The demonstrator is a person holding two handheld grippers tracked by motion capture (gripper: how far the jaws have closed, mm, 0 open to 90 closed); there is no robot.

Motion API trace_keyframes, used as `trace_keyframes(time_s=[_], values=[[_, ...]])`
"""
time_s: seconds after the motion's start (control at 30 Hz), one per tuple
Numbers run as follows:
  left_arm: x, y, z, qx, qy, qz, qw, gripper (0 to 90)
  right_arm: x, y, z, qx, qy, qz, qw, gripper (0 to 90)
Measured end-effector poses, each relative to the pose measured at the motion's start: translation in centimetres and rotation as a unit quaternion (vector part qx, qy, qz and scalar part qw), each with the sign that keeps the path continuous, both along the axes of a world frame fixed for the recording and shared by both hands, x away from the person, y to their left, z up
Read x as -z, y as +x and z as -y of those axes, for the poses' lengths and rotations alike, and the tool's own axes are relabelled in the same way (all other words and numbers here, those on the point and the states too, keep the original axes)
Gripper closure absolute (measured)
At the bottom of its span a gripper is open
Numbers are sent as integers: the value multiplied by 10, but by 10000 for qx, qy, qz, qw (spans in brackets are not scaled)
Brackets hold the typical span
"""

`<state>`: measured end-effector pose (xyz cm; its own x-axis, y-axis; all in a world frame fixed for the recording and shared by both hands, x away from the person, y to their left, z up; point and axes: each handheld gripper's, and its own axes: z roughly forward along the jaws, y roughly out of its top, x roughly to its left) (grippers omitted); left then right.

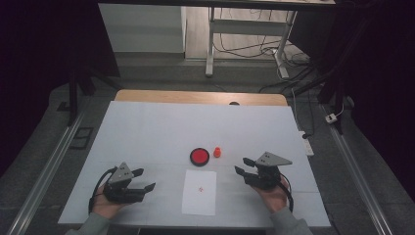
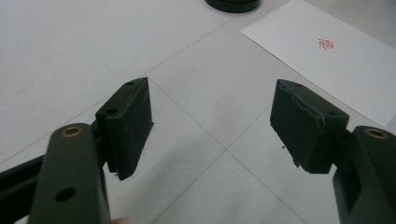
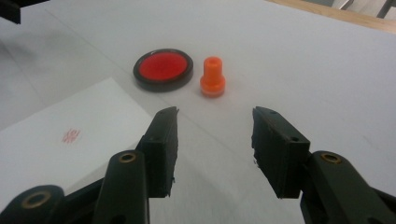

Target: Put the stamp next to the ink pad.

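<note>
A white sheet of paper (image 1: 199, 192) lies near the table's front edge, with a small red stamp mark (image 1: 201, 188) on it. Behind it sit a round black-rimmed red ink pad (image 1: 199, 156) and a small orange stamp (image 1: 217, 152), upright. My left gripper (image 1: 144, 179) rests open at the left of the paper, nothing between its jaws. My right gripper (image 1: 243, 165) is open at the right of the paper, empty. In the right gripper view the ink pad (image 3: 163, 68) and the orange stamp (image 3: 213, 78) stand ahead of the jaws, the paper (image 3: 70, 135) to their left.
The white table top (image 1: 161, 129) has a wooden strip (image 1: 200, 97) along its far edge. Beyond it stand a desk frame and cables on the floor. A power strip (image 1: 306, 142) lies off the table's right side.
</note>
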<state>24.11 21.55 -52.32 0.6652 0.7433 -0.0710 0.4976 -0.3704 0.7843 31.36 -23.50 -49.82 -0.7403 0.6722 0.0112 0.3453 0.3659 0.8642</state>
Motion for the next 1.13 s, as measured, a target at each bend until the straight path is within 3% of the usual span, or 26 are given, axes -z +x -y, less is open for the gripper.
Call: trace_keyframes(time_s=[0.27,0.57,1.13], values=[[1,0,1,-29,24,-49,10000,294,-1,-23,30,73,60,148,9998,486],[1,0,2,-28,14,-87,10000,291,5,-41,55,140,-123,180,9997,476],[1,0,1,-36,11,-84,10000,289,6,-43,60,173,-168,225,9995,476]])
